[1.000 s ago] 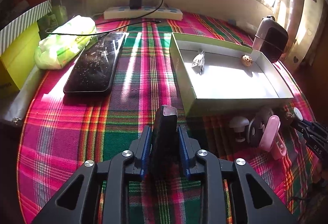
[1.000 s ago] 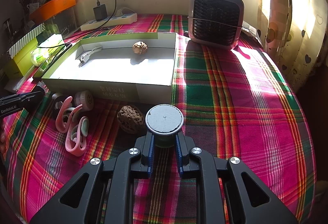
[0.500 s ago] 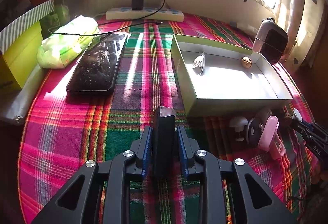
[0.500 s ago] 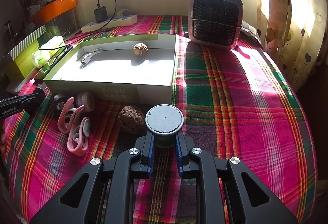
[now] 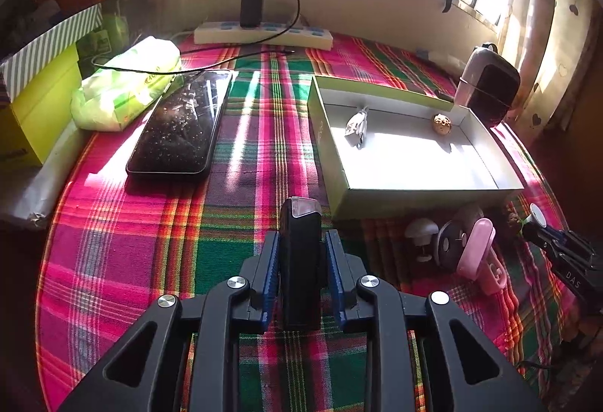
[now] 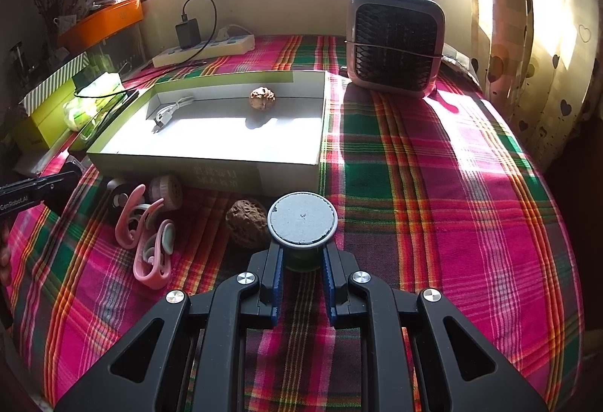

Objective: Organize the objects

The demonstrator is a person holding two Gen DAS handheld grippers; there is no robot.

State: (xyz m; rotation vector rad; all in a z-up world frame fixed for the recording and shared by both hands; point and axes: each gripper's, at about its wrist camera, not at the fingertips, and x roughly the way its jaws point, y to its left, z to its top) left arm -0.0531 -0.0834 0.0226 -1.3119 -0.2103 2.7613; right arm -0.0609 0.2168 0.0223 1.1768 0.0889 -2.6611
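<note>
Two things already lie inside the open box [image 5: 414, 193] in the left wrist view: a coiled white cable [image 5: 357, 125] near its far left corner and a walnut [image 5: 441, 123] by the far wall. The left gripper [image 5: 301, 261] is clenched on a dark slim device with a pale cap [image 5: 300, 261], held above the plaid tablecloth [image 5: 150, 242] just short of the box's near left corner, so that item is picked up but not yet stowed. Outside the box, along its near wall, sit a small white knob-shaped piece [image 5: 421, 233], a dark round piece [image 5: 448, 246] and a pink clip [image 5: 478, 253]. A phone with a cracked screen [image 5: 181, 125] and a green tissue pack [image 5: 128, 84] lie well apart to the left; whether they belong in the box I cannot tell.

From the right wrist view, the right gripper [image 6: 301, 261] is closed on a small greenish jar with a flat grey lid [image 6: 301, 218], near the box's front wall [image 6: 226, 174]. A second, darker walnut [image 6: 247, 223] rests on the cloth just beside the jar, and two pink clips [image 6: 147, 235] plus a round pink-and-white piece [image 6: 167, 191] lie to its left. The cable and lighter walnut show inside the box here too.

By my reckoning the sorting is under halfway: two items in, two in hand, several loose.
</note>
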